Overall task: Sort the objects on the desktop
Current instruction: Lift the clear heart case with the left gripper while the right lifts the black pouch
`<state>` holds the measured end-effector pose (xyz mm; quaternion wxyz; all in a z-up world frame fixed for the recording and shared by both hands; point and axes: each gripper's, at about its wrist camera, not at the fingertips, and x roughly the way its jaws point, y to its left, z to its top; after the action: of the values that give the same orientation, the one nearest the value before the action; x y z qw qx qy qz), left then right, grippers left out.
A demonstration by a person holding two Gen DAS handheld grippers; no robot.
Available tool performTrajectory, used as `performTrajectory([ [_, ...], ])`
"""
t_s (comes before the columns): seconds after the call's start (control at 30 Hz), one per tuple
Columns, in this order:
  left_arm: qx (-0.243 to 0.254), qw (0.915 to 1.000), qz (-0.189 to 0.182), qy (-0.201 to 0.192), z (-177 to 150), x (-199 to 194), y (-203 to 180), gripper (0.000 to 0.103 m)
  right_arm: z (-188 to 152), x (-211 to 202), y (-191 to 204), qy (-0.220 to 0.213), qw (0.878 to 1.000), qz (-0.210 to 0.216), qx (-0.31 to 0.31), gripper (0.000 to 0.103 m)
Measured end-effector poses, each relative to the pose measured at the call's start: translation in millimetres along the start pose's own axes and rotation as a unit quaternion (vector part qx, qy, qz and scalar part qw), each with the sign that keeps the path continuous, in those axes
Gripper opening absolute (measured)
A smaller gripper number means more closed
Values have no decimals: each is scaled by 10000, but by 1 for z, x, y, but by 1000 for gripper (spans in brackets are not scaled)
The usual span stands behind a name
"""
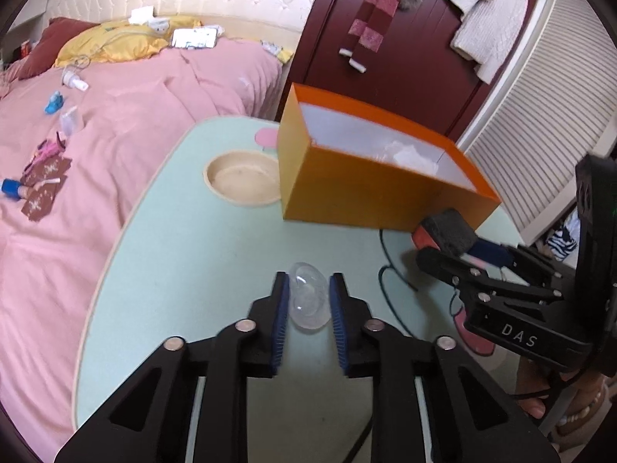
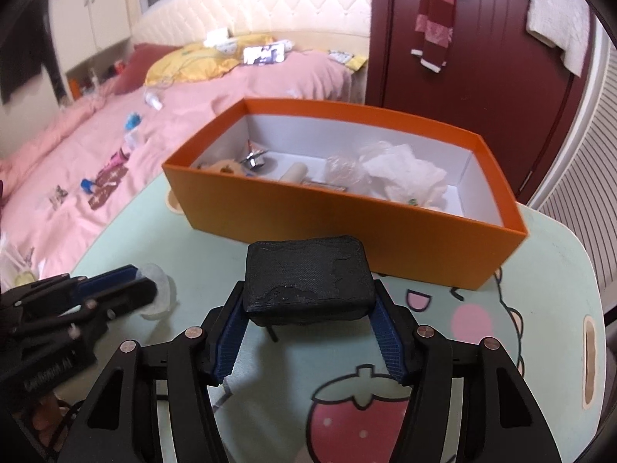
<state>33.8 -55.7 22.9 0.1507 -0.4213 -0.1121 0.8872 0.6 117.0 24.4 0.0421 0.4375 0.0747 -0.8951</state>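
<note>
While right gripper [image 2: 308, 320] clamps black block [image 2: 308, 277] (raised), left gripper [image 1: 308, 301] spread, straddling clear cup [image 1: 308, 297].

1. The orange box [image 2: 347, 208] stands across the far side of the table [image 1: 185, 254]; its open top gives way in from above.
2. Left of the box, a bowl [image 1: 241, 183] touches or nearly touches its wall, blocking that side.
3. In front of the box, bare tabletop lies open.
4. Crumpled paper [image 2: 405, 177] fills the box's right end.
</note>
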Motion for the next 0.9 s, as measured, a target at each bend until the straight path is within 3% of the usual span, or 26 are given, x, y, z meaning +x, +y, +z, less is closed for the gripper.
performTrajectory([
  [0.23,316,9992,238,-21,1,6,-13,16,-7,-5,-19,6,9996,96,247,60],
  [0.33,290,9989,375,-55,0,8,-13,31,-10,-6,-24,6,9993,160,342,60],
  [0.4,292,9982,522,-61,0,10,-13,56,-11,-6,-25,10,9992,195,358,60],
  [0.43,299,9977,600,-53,0,11,-12,59,-12,-6,-26,12,9991,213,366,60],
  [0.57,261,9989,385,38,0,13,-11,60,-15,-6,-28,20,9987,276,417,60],
  [0.77,590,9980,109,185,-9,18,-32,60,-18,-4,-33,36,9981,342,508,60],
  [0.87,967,9941,442,224,-9,25,-43,40,-18,-3,-38,30,9977,356,578,60],
  [0.9,1052,9930,495,216,-9,26,-46,39,-18,-2,-40,40,9974,365,614,60],
])
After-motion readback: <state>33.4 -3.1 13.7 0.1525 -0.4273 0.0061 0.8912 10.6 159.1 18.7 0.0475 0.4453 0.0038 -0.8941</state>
